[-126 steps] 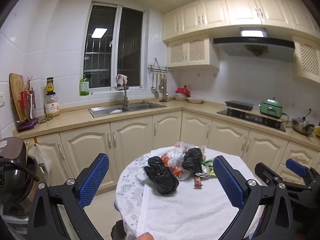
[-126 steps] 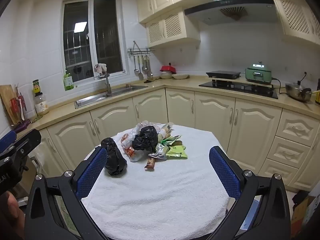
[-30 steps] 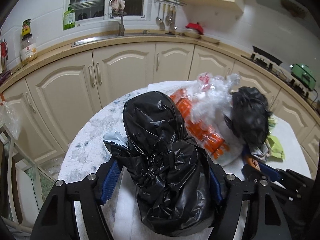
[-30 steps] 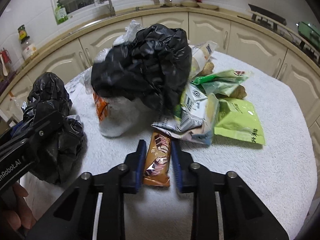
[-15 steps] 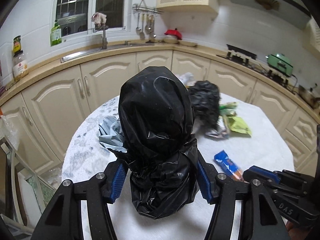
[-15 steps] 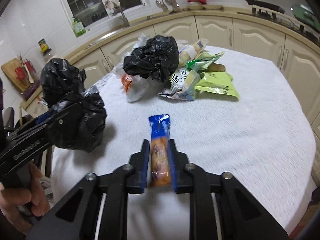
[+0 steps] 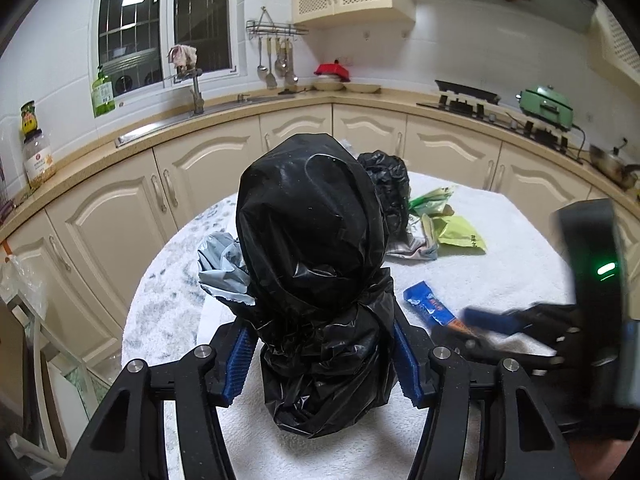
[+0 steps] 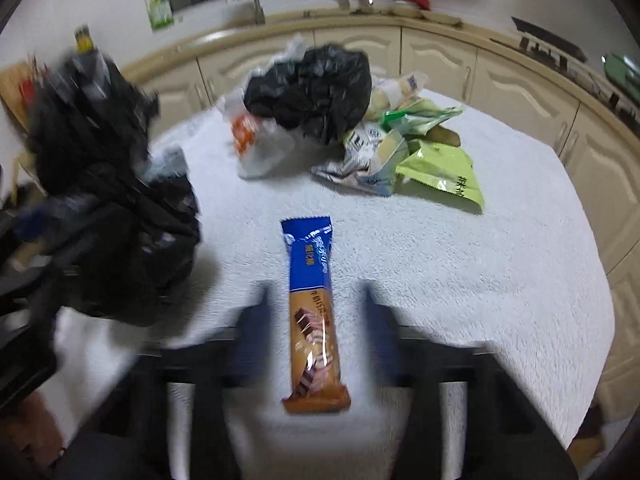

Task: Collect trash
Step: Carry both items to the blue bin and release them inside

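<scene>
My left gripper [image 7: 322, 328] is shut on a bulging black trash bag [image 7: 312, 248] and holds it above the round, white-towelled table [image 7: 500, 276]. A grey plastic scrap [image 7: 220, 272] sticks out at the bag's left. In the right wrist view the same bag [image 8: 104, 184] hangs blurred at the left. A blue-and-orange snack bar [image 8: 312, 312] lies lengthwise between the blurred fingers of my right gripper [image 8: 316, 292]. Those fingers stand apart from the wrapper, with towel showing on both sides. The left wrist view shows the bar [image 7: 428, 304] poking out of that gripper [image 7: 492, 320].
At the table's far side lies a trash pile: another black bag [image 8: 316, 88], a clear bag with orange print [image 8: 256, 144] and green wrappers [image 8: 444, 168]. Cream cabinets [image 7: 208, 184] and a counter with sink and stove curve behind. A hand [image 8: 36, 432] shows bottom left.
The left gripper closed on the black bag and lifted it off the table. The right gripper drew the snack bar out of the pile; its fingers now stand wider than half a second ago.
</scene>
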`<state>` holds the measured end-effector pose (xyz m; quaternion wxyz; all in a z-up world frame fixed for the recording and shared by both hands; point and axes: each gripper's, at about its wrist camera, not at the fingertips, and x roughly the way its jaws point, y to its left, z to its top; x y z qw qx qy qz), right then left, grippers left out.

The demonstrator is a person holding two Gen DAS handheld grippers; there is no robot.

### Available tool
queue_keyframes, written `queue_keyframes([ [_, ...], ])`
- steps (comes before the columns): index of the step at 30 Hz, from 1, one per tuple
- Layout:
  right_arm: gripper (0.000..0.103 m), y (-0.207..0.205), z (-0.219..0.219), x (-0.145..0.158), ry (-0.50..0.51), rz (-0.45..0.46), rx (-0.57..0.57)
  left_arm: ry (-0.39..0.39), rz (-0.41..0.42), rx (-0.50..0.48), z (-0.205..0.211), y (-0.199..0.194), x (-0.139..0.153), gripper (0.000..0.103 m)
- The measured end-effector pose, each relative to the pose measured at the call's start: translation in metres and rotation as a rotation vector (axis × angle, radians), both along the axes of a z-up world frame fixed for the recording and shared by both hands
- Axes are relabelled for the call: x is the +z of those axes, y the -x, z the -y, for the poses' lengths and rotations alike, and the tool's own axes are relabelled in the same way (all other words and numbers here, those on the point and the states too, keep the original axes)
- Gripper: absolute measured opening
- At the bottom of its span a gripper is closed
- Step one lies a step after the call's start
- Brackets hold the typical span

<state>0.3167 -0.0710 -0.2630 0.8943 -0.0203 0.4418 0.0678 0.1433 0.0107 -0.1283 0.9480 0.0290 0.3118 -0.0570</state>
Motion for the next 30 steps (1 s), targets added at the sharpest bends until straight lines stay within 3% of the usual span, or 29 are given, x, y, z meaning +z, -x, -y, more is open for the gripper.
queue_keyframes([
  [2, 0.019, 0.003, -0.002, -0.004, 0.026, 0.012, 0.009, -0.009, 0.012, -0.004, 0.002, 0.0, 0.003, 0.055],
  [7, 0.019, 0.018, 0.023, 0.005, -0.072, 0.039, -0.016, -0.009, 0.042, -0.021, 0.006, 0.006, 0.012, 0.055],
  [16, 0.019, 0.064, 0.106, 0.052, -0.219, 0.167, -0.152, 0.007, 0.089, -0.14, 0.041, 0.034, 0.028, 0.055],
  [23, 0.019, 0.109, 0.177, 0.085, -0.222, 0.271, -0.299, 0.022, 0.122, -0.318, 0.102, 0.048, 0.041, 0.055],
  [30, 0.019, 0.158, 0.265, 0.081, -0.208, 0.285, -0.506, 0.037, 0.06, -0.537, 0.193, 0.047, 0.024, 0.055],
])
